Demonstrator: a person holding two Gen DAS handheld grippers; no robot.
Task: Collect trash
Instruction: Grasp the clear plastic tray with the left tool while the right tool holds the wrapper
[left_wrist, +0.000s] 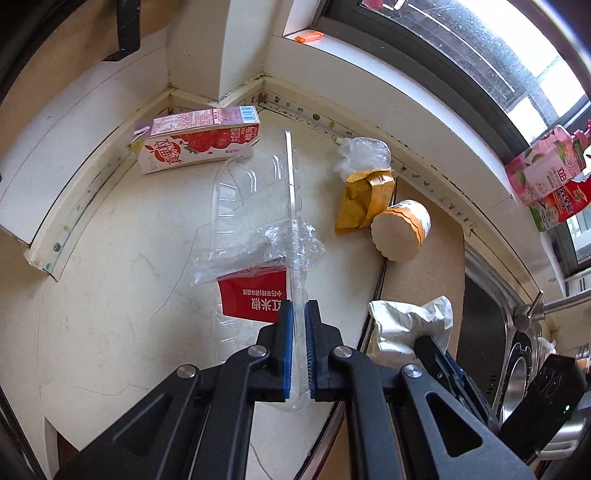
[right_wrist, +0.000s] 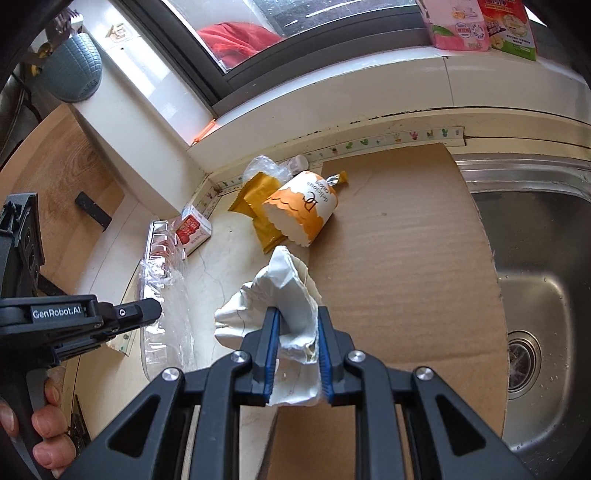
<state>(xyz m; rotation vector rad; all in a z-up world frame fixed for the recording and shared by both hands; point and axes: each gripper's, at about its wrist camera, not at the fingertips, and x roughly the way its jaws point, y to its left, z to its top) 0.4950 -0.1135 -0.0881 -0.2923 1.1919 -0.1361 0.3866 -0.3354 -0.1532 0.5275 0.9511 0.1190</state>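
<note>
We see the left gripper (left_wrist: 299, 314) pinching a clear plastic container (left_wrist: 255, 192) (edge-on) above the counter (left_wrist: 110, 277) — the right gripper (right_wrist: 295, 325) clamps crumpled white paper (right_wrist: 284, 291) beside the cardboard (right_wrist: 406, 258).

Bright daylight from the window (left_wrist: 461, 40); soft shadows, strong fisheye bending at edges, corners perhaps slightly blurred.

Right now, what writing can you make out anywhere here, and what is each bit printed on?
"GenRobot.AI": side of the left gripper.
"delicious cakes", with a "DC" monogram: orange and white paper cup.
"红米椒": red packet, seen upside down.
Strawberry milk carton: print too distorted to read.
Windowsill cartons: too small.
</note>
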